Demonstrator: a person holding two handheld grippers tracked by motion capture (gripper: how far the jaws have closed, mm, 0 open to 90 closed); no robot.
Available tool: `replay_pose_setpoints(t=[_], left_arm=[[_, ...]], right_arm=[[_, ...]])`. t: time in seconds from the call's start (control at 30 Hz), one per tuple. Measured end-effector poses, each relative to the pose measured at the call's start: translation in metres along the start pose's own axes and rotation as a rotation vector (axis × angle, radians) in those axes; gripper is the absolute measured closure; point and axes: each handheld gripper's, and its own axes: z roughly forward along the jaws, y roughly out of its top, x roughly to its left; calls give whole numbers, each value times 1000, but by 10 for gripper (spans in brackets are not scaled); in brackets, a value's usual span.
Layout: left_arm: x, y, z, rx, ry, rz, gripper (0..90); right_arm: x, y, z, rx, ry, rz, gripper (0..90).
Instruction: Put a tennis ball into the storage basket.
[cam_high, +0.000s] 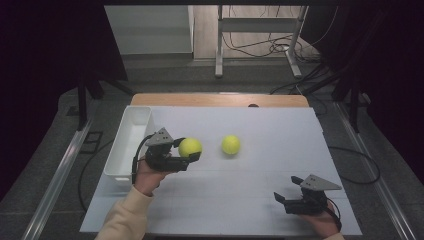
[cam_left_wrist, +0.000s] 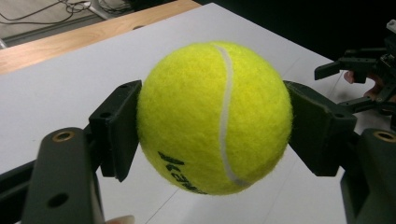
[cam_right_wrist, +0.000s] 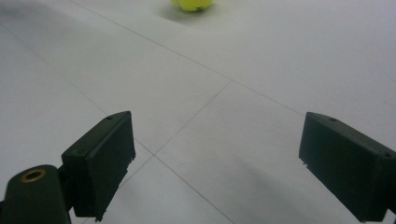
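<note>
A yellow tennis ball (cam_high: 190, 147) (cam_left_wrist: 214, 116) is held above the white table cover, with my left gripper (cam_high: 191, 152) (cam_left_wrist: 214, 126) shut on it, a pad pressed on either side. A second tennis ball (cam_high: 230, 144) (cam_right_wrist: 191, 4) lies free on the cover a little to the right of the held one. Near the front right corner my right gripper (cam_high: 282, 201) (cam_right_wrist: 212, 163) rests low with its jaws wide apart and nothing between them; it also appears far off in the left gripper view as the right gripper (cam_left_wrist: 355, 77).
A long white bin (cam_high: 127, 142) stands along the left edge of the cover, just left of my left hand. The wooden table edge (cam_high: 220, 100) runs along the back. Beyond it are a metal stand (cam_high: 260, 40) and cables on the floor.
</note>
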Motion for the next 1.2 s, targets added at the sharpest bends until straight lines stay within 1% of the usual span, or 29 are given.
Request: replay_pose_setpoints(t=[0.37, 0.8, 1.0, 1.2], left_arm=[[10, 0, -11, -23, 29, -22, 258], [19, -1, -20, -36, 57, -41, 258], [26, -2, -27, -44, 80, -61, 259], [30, -3, -30, -47, 92, -73, 259]], right_arm=[[0, 0, 0, 1, -1, 0, 107], [0, 0, 0, 1, -1, 0, 107], [0, 0, 0, 1, -2, -2, 107], [0, 0, 0, 0, -3, -2, 107]])
